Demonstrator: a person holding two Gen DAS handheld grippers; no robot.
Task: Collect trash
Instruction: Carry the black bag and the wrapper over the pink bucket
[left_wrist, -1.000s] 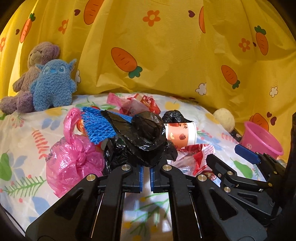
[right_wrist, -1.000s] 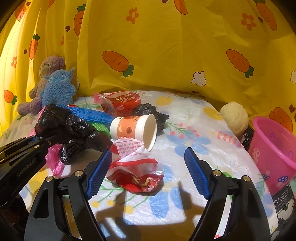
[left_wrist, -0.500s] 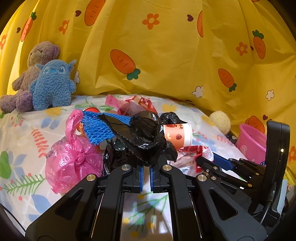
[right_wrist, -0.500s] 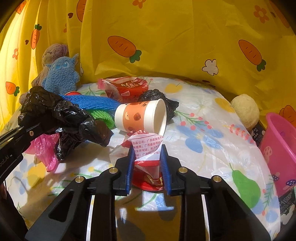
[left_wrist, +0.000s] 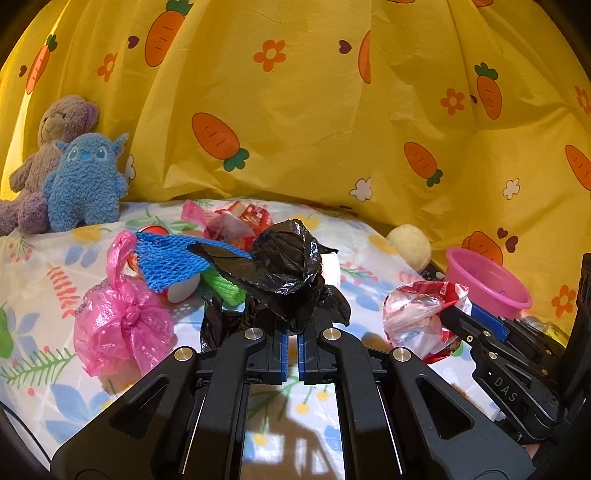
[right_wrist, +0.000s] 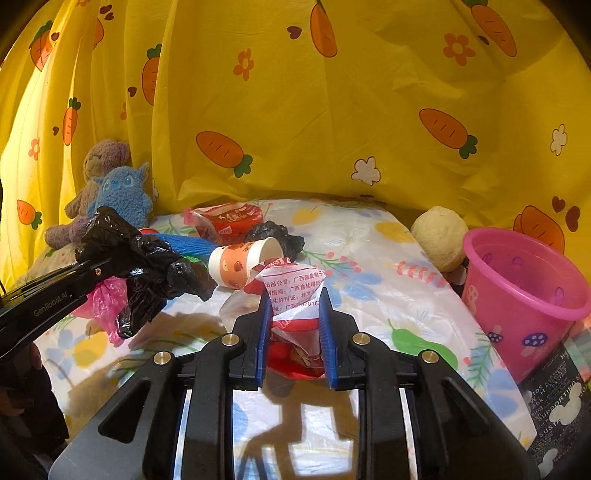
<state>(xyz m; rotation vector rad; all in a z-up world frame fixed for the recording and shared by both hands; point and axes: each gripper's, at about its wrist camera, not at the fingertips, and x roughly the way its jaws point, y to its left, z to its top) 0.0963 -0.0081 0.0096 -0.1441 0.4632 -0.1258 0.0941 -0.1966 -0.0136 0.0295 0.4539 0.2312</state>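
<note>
plush toys: purple bear (left_wrist: 55, 122) and blue monster (left_wrist: 85, 181) sat at the far left against the carrot curtain (left_wrist: 295, 110); not trash, leave them.
pink bag: knotted pink bag (left_wrist: 122, 325) lay on the table (left_wrist: 33, 258), left of the pile.
mesh: blue net sleeve (left_wrist: 170, 258) and a green one (left_wrist: 221, 288) lay loose behind the black bag.
left hand-held gripper: left hand-held gripper (left_wrist: 291, 347) was pressed together, pinching the black trash bag (left_wrist: 288, 266), which hung clear of the table in the right wrist view.
risk, left: grip was only on a thin fold of film; it looked likely to slide out if swung fast, and the dangling tail could drag the net sleeves or pink bag along.
paper cup: cup (right_wrist: 243, 266) lay on its side mid-table, touching the wrapper's top edge; lifting the wrapper could roll it.
right hand-held gripper: right hand-held gripper (right_wrist: 293, 325) was clamped on the red-and-white snack wrapper (right_wrist: 295, 295), pads pressing both sides.
risk, right: crinkly, slick foil; a loose corner could catch the bin rim and spill outside.
bin: pink bin (right_wrist: 517, 295) stood at the right table edge, mouth open, with a cream ball (right_wrist: 439, 236) just beside it.
room: bare cloth between wrapper and bin gave a clear path; the curtain closed off the back, and the table dropped away close to the right.
</note>
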